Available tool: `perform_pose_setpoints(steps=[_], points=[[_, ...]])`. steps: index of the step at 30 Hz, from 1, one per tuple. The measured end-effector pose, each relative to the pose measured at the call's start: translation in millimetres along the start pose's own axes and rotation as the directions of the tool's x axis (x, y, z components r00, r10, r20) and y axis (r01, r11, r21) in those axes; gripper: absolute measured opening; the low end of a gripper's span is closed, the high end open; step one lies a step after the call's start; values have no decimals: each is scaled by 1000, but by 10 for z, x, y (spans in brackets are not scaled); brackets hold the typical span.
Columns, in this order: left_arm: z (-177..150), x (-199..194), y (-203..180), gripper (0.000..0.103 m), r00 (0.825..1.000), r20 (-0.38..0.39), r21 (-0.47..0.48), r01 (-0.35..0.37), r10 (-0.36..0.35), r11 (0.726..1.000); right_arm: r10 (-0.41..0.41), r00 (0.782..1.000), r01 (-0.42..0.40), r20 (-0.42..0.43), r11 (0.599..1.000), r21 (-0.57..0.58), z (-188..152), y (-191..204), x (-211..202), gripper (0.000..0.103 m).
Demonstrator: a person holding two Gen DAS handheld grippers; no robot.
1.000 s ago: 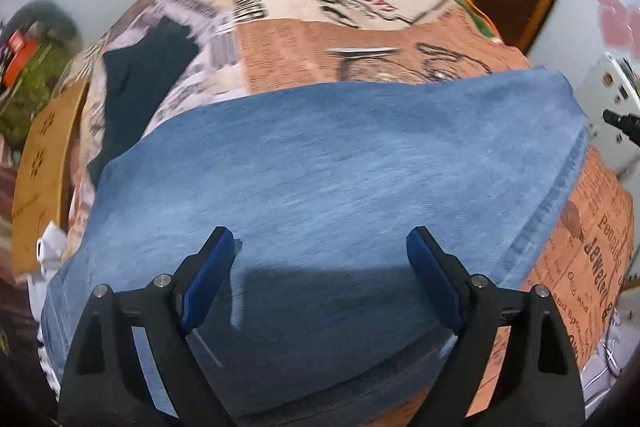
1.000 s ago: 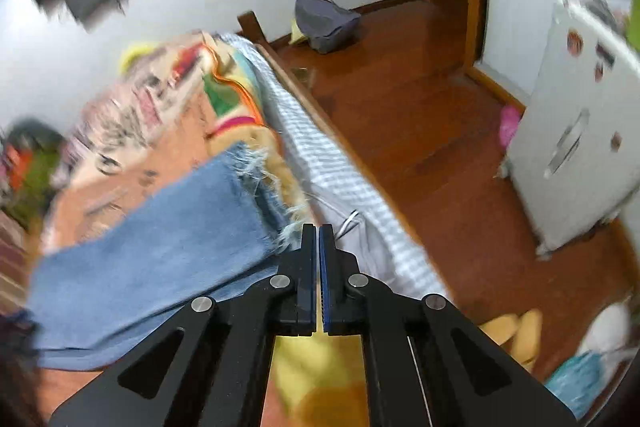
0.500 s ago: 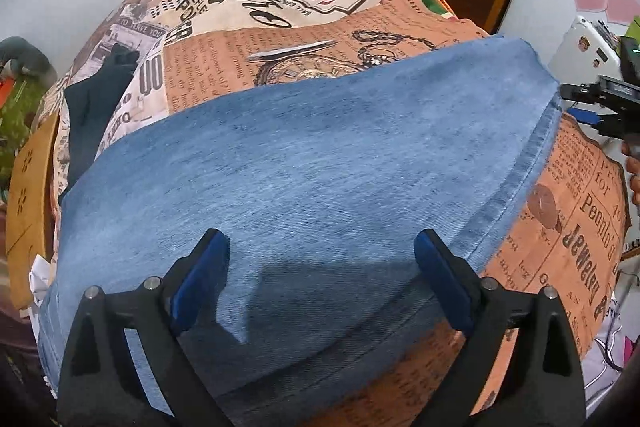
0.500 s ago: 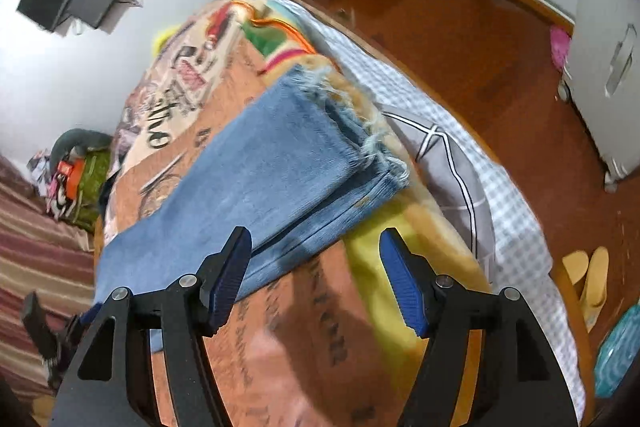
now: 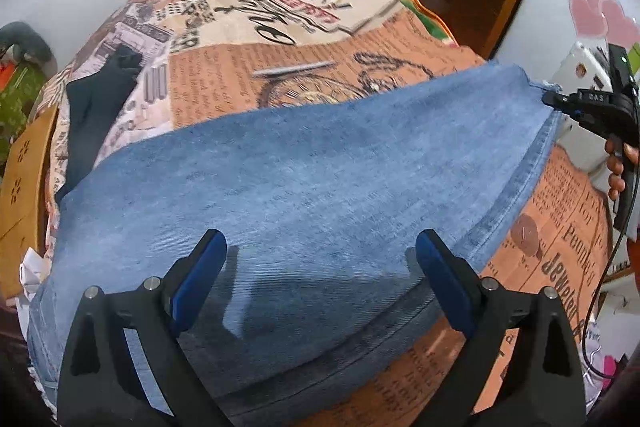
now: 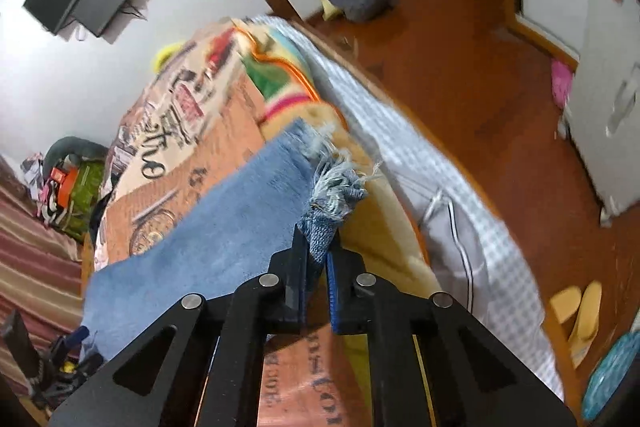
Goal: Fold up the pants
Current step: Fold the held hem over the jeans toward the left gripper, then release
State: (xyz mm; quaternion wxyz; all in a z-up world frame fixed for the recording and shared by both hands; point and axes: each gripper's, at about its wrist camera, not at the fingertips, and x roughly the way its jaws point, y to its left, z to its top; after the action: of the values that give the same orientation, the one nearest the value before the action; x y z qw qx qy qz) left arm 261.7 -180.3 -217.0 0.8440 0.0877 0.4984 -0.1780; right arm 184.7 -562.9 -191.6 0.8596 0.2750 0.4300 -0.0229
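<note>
The faded blue denim pants [image 5: 304, 187] lie lengthwise across the newspaper-print bed cover [image 5: 248, 83], frayed hem pinched in the pressed-together right hand-held gripper [image 6: 318, 259], waist end nearer the spread left hand-held gripper [image 5: 320, 267] hovering just above, holding nothing.

The left gripper [image 5: 320, 255] hangs with its blue-padded fingers [image 5: 200, 267] spread wide, nothing between them, tips pointing toward twelve o'clock. The right gripper [image 6: 318, 247] has its jaws pinched close together on a frayed denim corner, and seen from the left it sits out at three o'clock, a bare hand [image 5: 618, 167] wrapped around its handle.
</note>
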Motion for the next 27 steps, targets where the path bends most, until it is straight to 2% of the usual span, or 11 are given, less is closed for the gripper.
perform_pose_setpoints(steps=[8,14,20,27], points=[[-19,-485,477,96,993,106,-95,-51,61,994,50,989,-34,137,992,-120,152,609,-367,5],[-94,-852,913,96,979,176,-191,-65,99,979,176,966,-119,191,954,-275,136,1357,-681,5],[-245,-1118,1265,96,964,224,-273,-79,143,959,322,934,-233,152,875,-425,-10,2186,-744,5],[-435,-1351,1551,96,951,257,-332,-81,173,940,409,913,-348,1,778,-523,-426,2900,-376,5]])
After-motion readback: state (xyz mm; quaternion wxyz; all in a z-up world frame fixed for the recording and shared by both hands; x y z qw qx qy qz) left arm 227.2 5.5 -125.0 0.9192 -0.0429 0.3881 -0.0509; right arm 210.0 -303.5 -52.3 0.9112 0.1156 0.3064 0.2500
